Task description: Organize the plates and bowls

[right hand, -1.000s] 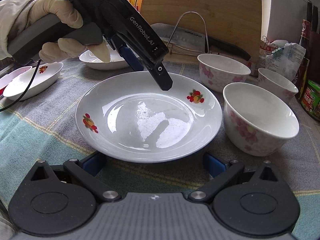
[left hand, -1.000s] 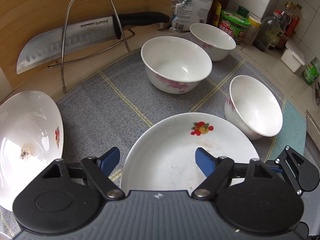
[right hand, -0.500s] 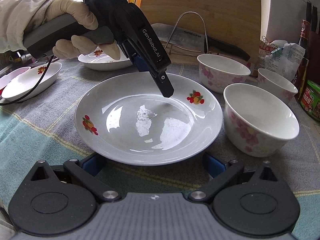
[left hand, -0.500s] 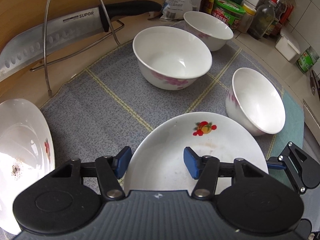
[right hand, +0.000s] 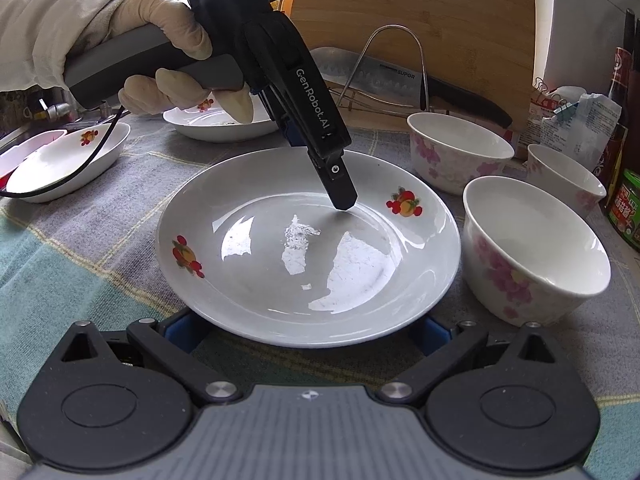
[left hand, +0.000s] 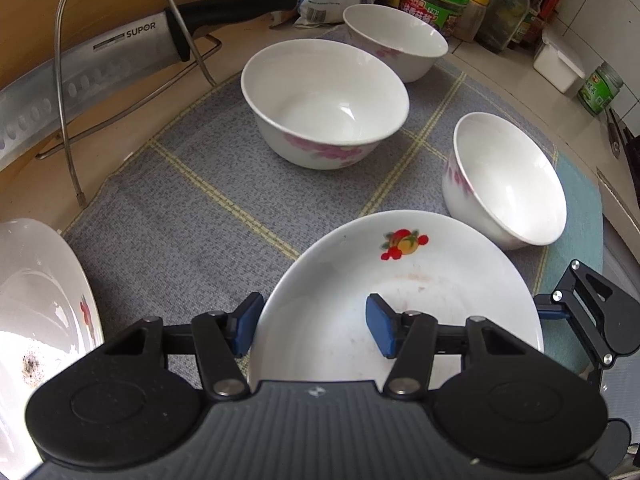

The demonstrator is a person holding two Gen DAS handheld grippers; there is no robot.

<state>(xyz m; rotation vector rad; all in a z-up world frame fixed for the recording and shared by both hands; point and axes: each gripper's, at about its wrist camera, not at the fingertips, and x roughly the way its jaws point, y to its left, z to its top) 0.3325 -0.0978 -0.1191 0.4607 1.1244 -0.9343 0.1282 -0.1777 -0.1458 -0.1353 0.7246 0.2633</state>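
A white plate [right hand: 280,280] with fruit prints lies on the grey checked cloth [left hand: 192,232], and shows in the left wrist view too [left hand: 420,280]. My left gripper [left hand: 312,330] is shut on its far rim, one blue pad outside the rim and one inside. In the right wrist view the left gripper [right hand: 320,168] comes down steeply from a gloved hand [right hand: 168,32]. My right gripper [right hand: 306,330] stands wide open at the plate's near edge, its pads partly hidden under the rim. Three pink-flowered bowls [left hand: 324,96] [left hand: 396,44] [left hand: 508,184] stand to the right.
A second plate [left hand: 36,300] lies to the left, and a small oval dish [right hand: 68,160] sits near the cloth's left edge. Behind stand a wire rack [left hand: 68,80] holding a cleaver [left hand: 100,64], a wooden board [right hand: 420,16], and jars and bottles [left hand: 436,0] by the tiled wall.
The left gripper's jaws have come together from wide open onto the plate's rim, and the gripper has rolled slightly. The right gripper has stayed put.
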